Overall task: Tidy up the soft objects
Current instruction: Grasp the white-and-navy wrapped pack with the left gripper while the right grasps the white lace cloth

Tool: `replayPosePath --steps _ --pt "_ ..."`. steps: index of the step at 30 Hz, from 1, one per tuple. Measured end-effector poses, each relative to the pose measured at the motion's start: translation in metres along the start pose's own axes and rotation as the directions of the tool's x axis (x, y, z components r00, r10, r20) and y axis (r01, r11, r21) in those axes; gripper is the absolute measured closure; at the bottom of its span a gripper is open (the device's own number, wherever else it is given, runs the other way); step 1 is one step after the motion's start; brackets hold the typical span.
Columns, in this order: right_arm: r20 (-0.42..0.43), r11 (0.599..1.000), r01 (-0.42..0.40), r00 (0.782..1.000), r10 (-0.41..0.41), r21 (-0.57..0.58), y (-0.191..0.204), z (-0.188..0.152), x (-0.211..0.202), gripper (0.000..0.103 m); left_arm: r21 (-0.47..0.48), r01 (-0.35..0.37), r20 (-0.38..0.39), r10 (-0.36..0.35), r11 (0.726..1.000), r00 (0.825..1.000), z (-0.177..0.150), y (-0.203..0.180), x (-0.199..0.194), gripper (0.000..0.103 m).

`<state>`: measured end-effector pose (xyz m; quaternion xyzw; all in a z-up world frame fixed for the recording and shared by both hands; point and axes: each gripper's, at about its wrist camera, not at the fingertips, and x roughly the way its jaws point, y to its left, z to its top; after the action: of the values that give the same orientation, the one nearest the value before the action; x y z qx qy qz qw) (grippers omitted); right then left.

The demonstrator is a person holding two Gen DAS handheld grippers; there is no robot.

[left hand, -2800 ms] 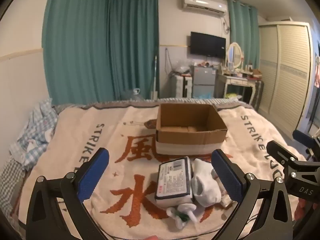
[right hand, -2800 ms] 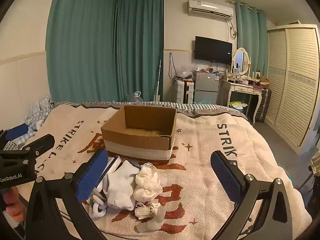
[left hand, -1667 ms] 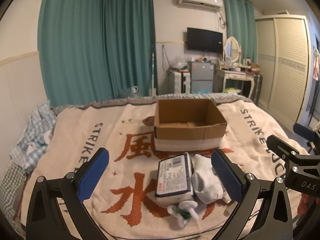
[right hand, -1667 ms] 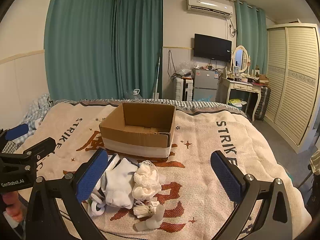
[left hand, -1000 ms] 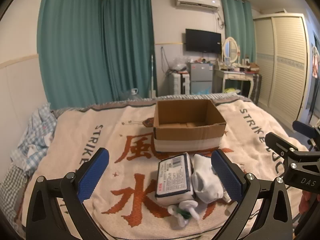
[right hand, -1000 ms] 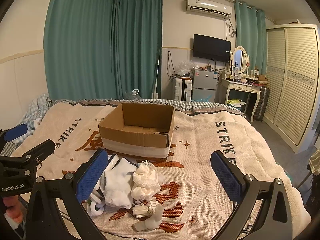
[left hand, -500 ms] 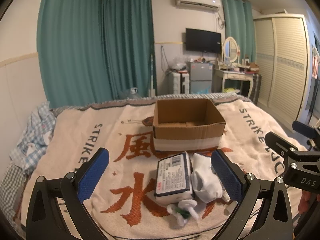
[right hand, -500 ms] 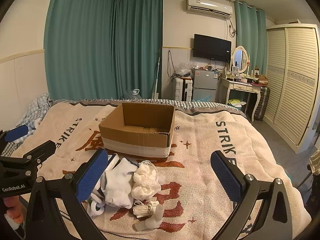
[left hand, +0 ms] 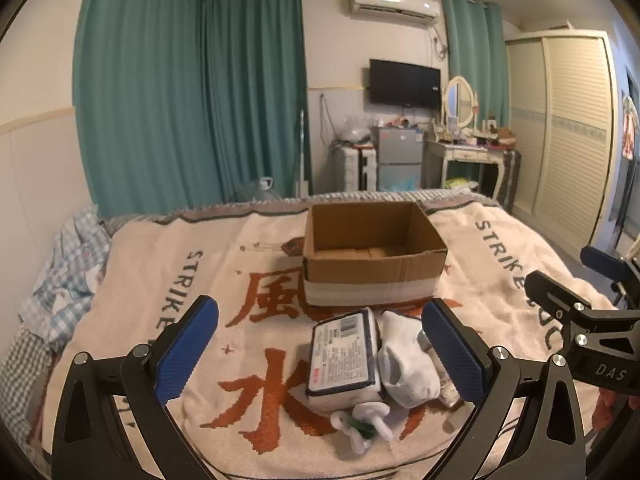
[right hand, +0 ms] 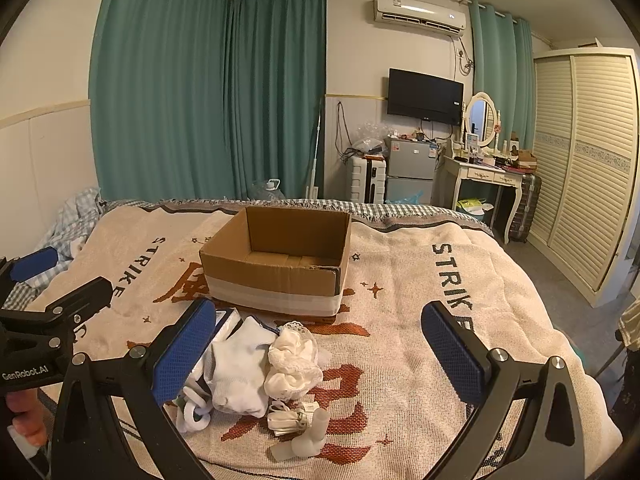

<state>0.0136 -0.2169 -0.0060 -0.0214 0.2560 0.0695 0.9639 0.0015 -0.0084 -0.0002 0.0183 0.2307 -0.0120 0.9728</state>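
Observation:
An open, empty cardboard box (left hand: 374, 258) (right hand: 280, 264) stands on the bed blanket. In front of it lies a pile: a tissue pack with a printed label (left hand: 344, 354), white socks (left hand: 406, 362) (right hand: 240, 368), a frilly cream cloth (right hand: 294, 360), a coiled white cable (right hand: 286, 418), a white plastic piece (right hand: 304, 444) and a small white-green item (left hand: 362, 426). My left gripper (left hand: 320, 352) is open and empty, hovering above the pile. My right gripper (right hand: 318, 356) is open and empty, over the pile's right side.
The cream blanket (right hand: 420, 320) with red characters covers the bed. Checked bedding (left hand: 68, 276) is bunched at the left edge. Beyond the bed's foot stand a small fridge (right hand: 410, 170), a dressing table (right hand: 486, 178) and a wardrobe (right hand: 588, 160).
Both grippers have only drifted slightly; both stay open and the pile and box have not moved.

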Motion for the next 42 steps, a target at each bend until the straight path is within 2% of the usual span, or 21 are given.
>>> replayPosePath --steps 8,18,22,29,31,34,35,36,38,42 --pt "-0.011 1.0 0.002 1.0 -0.002 -0.007 0.001 0.002 -0.003 0.0 0.004 0.017 0.002 -0.017 1.0 1.0 0.001 0.001 0.002 0.0" --pt "-0.122 0.999 0.037 0.992 -0.038 -0.011 -0.005 -0.014 0.029 0.0 -0.035 0.042 -0.109 -0.046 0.999 0.993 -0.024 0.006 0.044 0.0" --pt "-0.193 0.999 0.03 0.981 -0.032 -0.015 -0.002 -0.027 0.053 0.001 -0.048 0.06 -0.185 -0.068 0.997 0.98 -0.043 0.007 0.067 0.001" --pt "-0.334 1.0 -0.012 0.943 0.008 -0.012 0.011 -0.051 0.1 0.01 -0.038 0.086 -0.272 -0.093 0.996 0.958 -0.067 0.004 0.091 0.001" --pt "-0.364 1.0 -0.017 0.931 0.013 -0.007 0.013 -0.058 0.111 0.015 -0.05 0.1 -0.291 -0.11 0.994 0.95 -0.072 0.006 0.096 0.001" --pt "-0.408 1.0 -0.02 0.913 0.015 -0.007 0.016 -0.069 0.126 0.03 -0.051 0.12 -0.311 -0.13 0.991 0.942 -0.077 0.005 0.101 0.003" --pt "-0.422 1.0 -0.027 0.906 0.025 0.001 0.016 -0.072 0.129 0.04 -0.051 0.122 -0.316 -0.132 0.991 0.94 -0.078 0.005 0.103 0.003" --pt "-0.433 0.999 -0.038 0.9 0.039 0.012 0.016 -0.074 0.132 0.057 -0.053 0.129 -0.323 -0.139 0.99 0.936 -0.08 0.004 0.105 0.003" --pt "-0.451 0.998 -0.051 0.891 0.056 0.023 0.017 -0.077 0.136 0.079 -0.058 0.14 -0.334 -0.151 0.989 0.931 -0.082 0.004 0.109 0.003" --pt "-0.435 0.999 -0.05 0.899 0.052 0.016 0.019 -0.075 0.133 0.083 -0.06 0.155 -0.355 -0.166 0.986 0.92 -0.086 0.002 0.119 0.004"
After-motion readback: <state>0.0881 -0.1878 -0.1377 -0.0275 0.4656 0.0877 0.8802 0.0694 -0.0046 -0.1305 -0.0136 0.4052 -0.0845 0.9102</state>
